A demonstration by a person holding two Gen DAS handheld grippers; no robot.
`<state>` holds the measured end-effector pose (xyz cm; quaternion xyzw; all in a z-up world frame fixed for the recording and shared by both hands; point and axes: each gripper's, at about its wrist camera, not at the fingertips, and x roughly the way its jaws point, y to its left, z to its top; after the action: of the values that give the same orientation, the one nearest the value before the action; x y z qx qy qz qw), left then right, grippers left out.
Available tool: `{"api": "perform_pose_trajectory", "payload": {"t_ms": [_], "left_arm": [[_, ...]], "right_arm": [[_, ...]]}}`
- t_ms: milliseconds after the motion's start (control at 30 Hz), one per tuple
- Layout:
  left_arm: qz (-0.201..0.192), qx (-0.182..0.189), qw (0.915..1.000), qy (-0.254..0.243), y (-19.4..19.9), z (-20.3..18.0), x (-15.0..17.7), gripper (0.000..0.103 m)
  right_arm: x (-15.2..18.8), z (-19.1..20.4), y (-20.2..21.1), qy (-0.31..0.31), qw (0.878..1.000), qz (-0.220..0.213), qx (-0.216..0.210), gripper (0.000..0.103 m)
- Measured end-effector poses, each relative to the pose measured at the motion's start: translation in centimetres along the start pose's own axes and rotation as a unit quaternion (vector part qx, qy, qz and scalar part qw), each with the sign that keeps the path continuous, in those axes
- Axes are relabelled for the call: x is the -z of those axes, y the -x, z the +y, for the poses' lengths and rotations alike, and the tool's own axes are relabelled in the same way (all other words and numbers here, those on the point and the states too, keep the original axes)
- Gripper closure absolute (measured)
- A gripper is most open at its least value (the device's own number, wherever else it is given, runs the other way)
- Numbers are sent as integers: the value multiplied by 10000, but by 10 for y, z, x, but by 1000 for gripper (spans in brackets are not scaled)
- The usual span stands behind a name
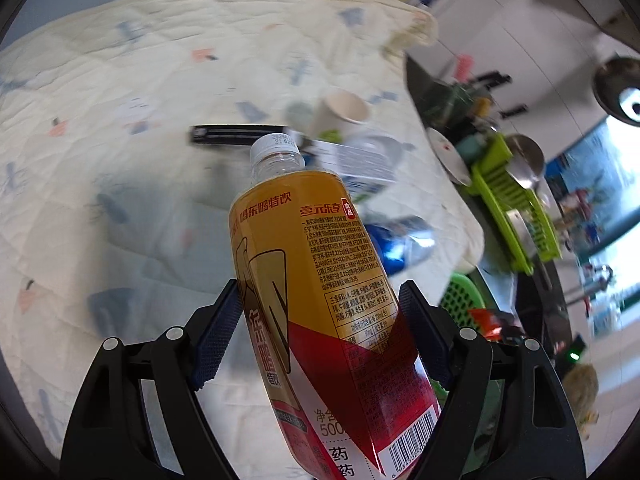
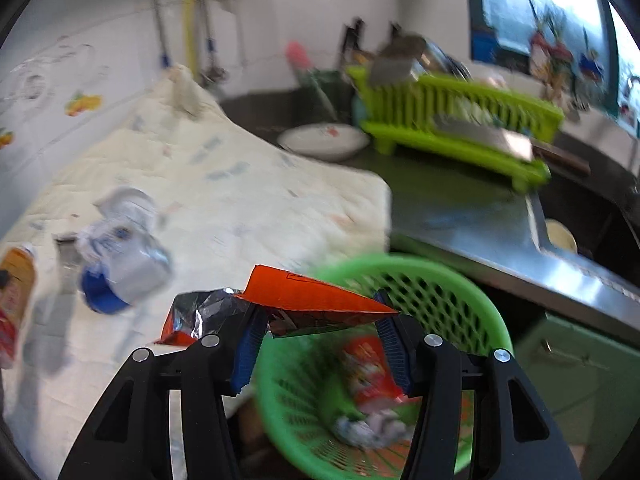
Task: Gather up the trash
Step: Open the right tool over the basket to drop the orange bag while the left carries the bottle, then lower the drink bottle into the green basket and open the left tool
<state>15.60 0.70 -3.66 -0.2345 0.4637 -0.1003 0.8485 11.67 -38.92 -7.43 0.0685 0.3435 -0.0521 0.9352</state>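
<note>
My left gripper point(image 1: 320, 312) is shut on an orange and red drink bottle point(image 1: 312, 280) with a white cap, held above the cream cloth point(image 1: 120, 80); the bottle also shows in the right wrist view point(image 2: 14, 300). My right gripper point(image 2: 320, 320) holds an orange foil snack wrapper point(image 2: 296, 300) between its fingers, over the rim of a green mesh basket point(image 2: 460, 292) that holds a red wrapper point(image 2: 370, 368) and crumpled paper point(image 2: 372, 428). On the cloth lie a paper cup point(image 1: 342, 114), a clear plastic bottle point(image 1: 360, 160), a crushed blue bottle point(image 1: 400, 244) and a black flat object point(image 1: 236, 135).
A dark counter point(image 2: 440, 200) right of the cloth carries a white plate point(image 2: 324, 142) and a green dish rack point(image 2: 460, 128). A sink point(image 2: 580, 224) lies beyond it. The basket also shows in the left wrist view point(image 1: 460, 300) below the cloth's edge.
</note>
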Motion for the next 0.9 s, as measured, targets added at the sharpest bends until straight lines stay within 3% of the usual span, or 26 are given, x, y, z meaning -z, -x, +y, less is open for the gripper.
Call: {"api": "perform_pose_trajectory", "payload": {"t_ms": [233, 400, 500, 900], "left_arm": [[182, 233, 9984, -483, -17, -50, 4, 25], [397, 444, 9946, -844, -39, -91, 9, 25], [510, 572, 9916, -1039, -51, -112, 15, 25], [1200, 1046, 9646, -2104, -128, -211, 54, 25]], "right_arm": [[28, -32, -34, -357, 9981, 491, 124, 50], [43, -45, -44, -548, 9962, 658, 149, 35], [49, -53, -46, -666, 9947, 775, 101, 33], [60, -88, 2, -680, 9961, 311, 477, 26]]}}
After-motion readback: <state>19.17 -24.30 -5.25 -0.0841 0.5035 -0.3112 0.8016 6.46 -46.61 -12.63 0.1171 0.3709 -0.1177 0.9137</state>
